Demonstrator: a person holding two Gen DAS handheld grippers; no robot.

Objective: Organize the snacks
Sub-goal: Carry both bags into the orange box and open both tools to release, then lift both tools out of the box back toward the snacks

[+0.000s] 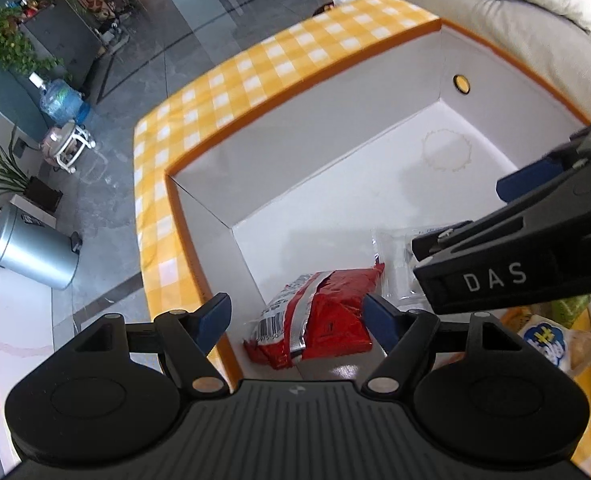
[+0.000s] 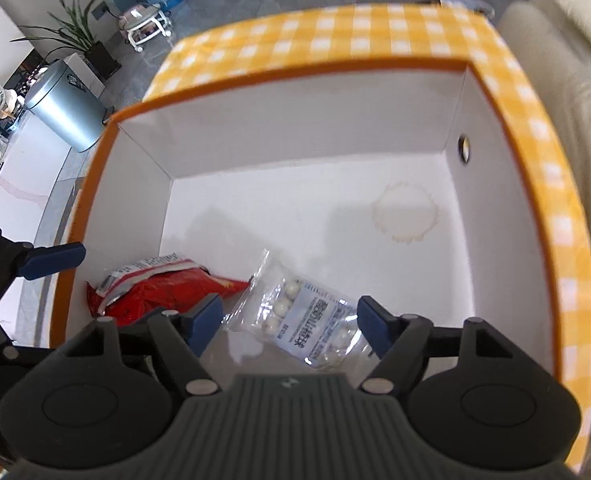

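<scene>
1. Down on the white floor of the box (image 2: 315, 120), near its left wall, we find two snacks: a red packet (image 1: 327, 320) and a clear packet (image 2: 307, 320) of pale round sweets, lying just beside each other.
2. We judge both light and limp. The red film looks crinkly and slick; a pinch on its puffed middle could slide, so the crimped end seam seems the safer hold. The clear packet is flat and thin; its sealed edge suits the pads better than the lumpy sweets.
3. The red one shows a silver strip with a barcode. The clear one carries a white label with dark print.
4. Our left gripper (image 1: 297, 318) stands wide above the red packet, nothing between its pads. Our right gripper (image 2: 291, 320) is also spread, straddling the clear packet without pressing it.
5. More snacks (image 1: 555, 344) wait outside on the yellow-checked cloth (image 1: 255, 72).
</scene>
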